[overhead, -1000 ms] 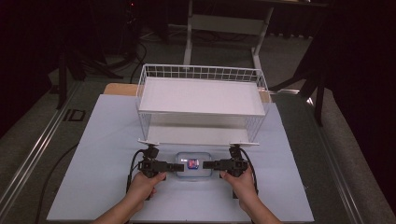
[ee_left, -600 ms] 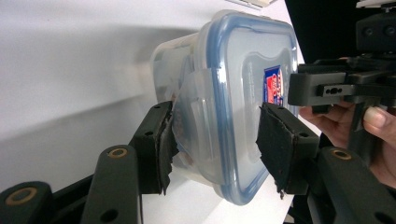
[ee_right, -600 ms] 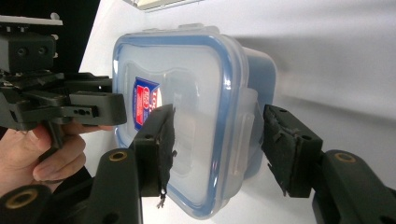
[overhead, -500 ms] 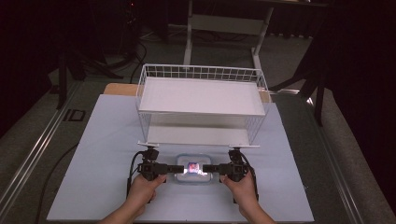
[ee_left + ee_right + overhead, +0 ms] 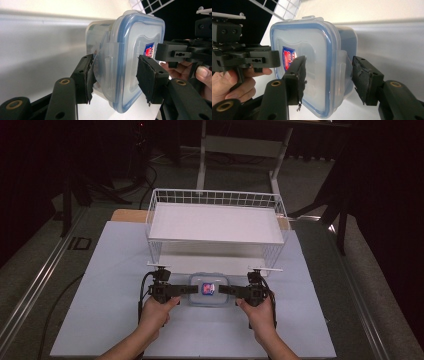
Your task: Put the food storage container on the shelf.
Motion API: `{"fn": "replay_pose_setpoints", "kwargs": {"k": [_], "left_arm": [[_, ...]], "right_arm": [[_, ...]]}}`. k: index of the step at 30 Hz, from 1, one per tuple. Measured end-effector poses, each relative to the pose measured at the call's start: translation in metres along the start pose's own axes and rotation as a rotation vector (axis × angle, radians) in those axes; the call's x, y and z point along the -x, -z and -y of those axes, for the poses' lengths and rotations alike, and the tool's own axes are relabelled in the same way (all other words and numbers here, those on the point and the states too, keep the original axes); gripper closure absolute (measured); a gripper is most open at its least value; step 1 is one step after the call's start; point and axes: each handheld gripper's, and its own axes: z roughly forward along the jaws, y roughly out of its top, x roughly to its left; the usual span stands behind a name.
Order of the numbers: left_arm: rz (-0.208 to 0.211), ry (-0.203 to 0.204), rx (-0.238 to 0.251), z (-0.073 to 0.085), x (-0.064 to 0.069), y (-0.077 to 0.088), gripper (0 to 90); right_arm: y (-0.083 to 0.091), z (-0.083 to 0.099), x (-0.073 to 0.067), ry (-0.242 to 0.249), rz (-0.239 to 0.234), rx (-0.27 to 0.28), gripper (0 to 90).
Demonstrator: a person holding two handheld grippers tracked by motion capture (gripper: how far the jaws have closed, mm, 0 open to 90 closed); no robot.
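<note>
Container (image 5: 209,289) sits on the white table (image 5: 100,310), just near of the wire basket (image 5: 215,222), between both tools. Left gripper (image 5: 115,75) pinches the container's left edge across lid and side latch; its jaws have just closed onto it. Right gripper (image 5: 328,77) straddles the right latch, but whether both pads press there cannot be told. Judgement: seat the right pads fully before lifting, then keep both hands level so the container does not tilt or slip.

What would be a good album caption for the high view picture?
Two hands with tongs, left and right, grip a lidded plastic container before a white wire basket.
</note>
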Motion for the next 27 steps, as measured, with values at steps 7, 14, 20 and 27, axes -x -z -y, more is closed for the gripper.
{"fn": "replay_pose_setpoints", "kwargs": {"k": [7, 14, 20, 27], "left_arm": [[-0.008, -0.041, 0.039, -0.021, 0.003, -0.005, 49.8], [-0.012, -0.051, 0.074, -0.034, -0.003, -0.017, 49.8], [-0.017, -0.050, 0.104, -0.038, -0.013, -0.026, 49.8], [-0.020, -0.059, 0.131, -0.046, -0.022, -0.033, 49.5]], "right_arm": [[0.002, -0.015, 0.002, 0.012, 0.005, 0.045, 46.4], [-0.002, -0.030, 0.013, 0.016, 0.007, 0.088, 46.3], [-0.011, -0.035, 0.023, 0.010, 0.012, 0.126, 46.3], [-0.019, -0.044, 0.028, -0.004, 0.026, 0.142, 46.2]]}}
